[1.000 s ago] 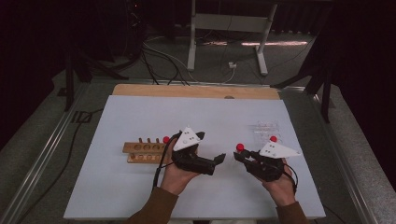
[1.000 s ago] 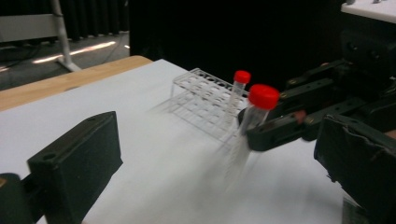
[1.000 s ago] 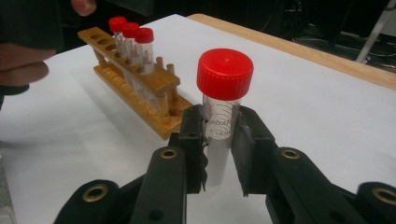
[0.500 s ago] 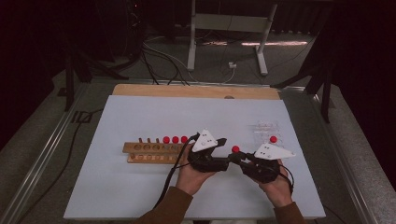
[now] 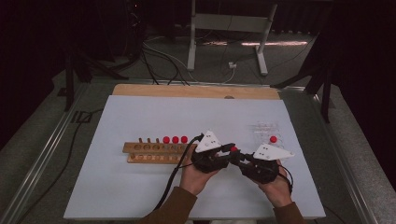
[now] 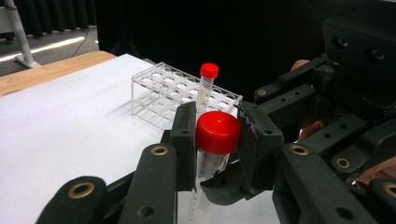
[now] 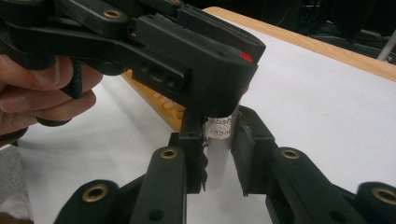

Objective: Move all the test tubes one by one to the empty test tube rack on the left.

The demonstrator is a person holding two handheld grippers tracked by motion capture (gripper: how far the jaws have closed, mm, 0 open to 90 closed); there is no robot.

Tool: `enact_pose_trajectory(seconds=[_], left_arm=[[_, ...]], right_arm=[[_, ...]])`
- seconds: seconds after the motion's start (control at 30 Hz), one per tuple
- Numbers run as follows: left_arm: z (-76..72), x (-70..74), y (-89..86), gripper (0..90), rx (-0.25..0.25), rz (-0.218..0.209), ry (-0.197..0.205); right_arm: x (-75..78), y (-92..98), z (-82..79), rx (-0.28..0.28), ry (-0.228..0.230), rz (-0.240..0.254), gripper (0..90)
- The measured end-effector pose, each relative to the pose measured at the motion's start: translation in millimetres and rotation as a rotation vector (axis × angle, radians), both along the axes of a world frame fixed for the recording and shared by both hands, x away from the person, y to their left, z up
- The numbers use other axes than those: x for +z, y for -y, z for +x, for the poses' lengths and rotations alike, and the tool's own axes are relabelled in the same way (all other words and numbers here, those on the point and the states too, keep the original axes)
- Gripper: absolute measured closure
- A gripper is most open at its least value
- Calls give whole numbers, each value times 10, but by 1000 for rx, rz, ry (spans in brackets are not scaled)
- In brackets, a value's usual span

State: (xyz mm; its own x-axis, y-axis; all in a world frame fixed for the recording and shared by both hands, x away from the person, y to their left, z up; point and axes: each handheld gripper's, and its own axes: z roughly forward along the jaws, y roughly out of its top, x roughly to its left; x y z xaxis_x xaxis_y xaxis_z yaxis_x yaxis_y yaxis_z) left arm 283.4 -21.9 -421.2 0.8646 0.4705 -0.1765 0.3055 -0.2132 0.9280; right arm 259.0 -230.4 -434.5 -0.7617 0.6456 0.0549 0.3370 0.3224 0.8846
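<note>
A clear tube with a red cap [image 6: 217, 132] is held between both grippers over the white mat. My left gripper [image 6: 215, 135] has just been closing, and its pads now press on the cap from both sides. My right gripper [image 7: 218, 154] is shut on the tube's clear body [image 7: 219, 144], just under the left gripper's jaws. In the high view the left gripper [image 5: 229, 152] and the right gripper [image 5: 237, 159] meet tip to tip, with the cap [image 5: 233, 149] showing between them.
A wooden rack [image 5: 149, 152] with three red-capped tubes [image 5: 175, 139] lies left of the hands. A clear plastic rack [image 6: 182, 91] holding one red-capped tube [image 6: 208, 71] stands beyond the grippers; in the high view this rack [image 5: 265, 128] is at the right.
My left gripper has moved right to meet the right gripper and has shut on the tube's red cap. The right gripper has stayed in place with the tube.
</note>
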Motion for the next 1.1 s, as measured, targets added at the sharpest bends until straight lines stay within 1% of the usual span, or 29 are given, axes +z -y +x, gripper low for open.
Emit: enact_pose_trajectory(seconds=[0.07, 0.1, 0.3, 0.37, 0.4, 0.43, 0.53, 0.57, 0.67, 0.8, 0.93, 1.1], left_arm=[[-2, 2, 0, 709, 5, 6, 3], [-3, 3, -2, 709, 8, 7, 4], [10, 24, -52, 710, 30, 12, 10], [8, 35, -74, 710, 38, 12, 11], [6, 43, -88, 710, 42, 13, 13], [4, 48, -98, 710, 43, 15, 15], [-4, 68, -143, 710, 50, 12, 19], [-7, 74, -157, 710, 53, 8, 19], [-11, 91, -205, 709, 55, 13, 20], [-23, 101, -271, 710, 59, 25, 22], [-32, 116, -353, 710, 67, 19, 22], [-51, 137, -453, 710, 75, 16, 22]], right_arm=[[-5, 7, 5, 4, -1, 6, 733], [-9, 12, 9, 5, -4, 9, 706], [-10, 38, 29, 12, -16, 26, 453], [-13, 53, 44, 10, -32, 35, 391], [-17, 60, 46, 1, -30, 38, 326], [-21, 67, 52, -10, -31, 37, 288], [-22, 97, 65, -20, -40, 56, 195], [-21, 108, 69, -24, -38, 59, 147], [-18, 150, 80, -48, -35, 63, 65], [-9, 219, 85, -57, -37, 71, 0], [9, 293, 89, -77, -30, 88, 0], [33, 367, 84, -93, -21, 95, 0]])
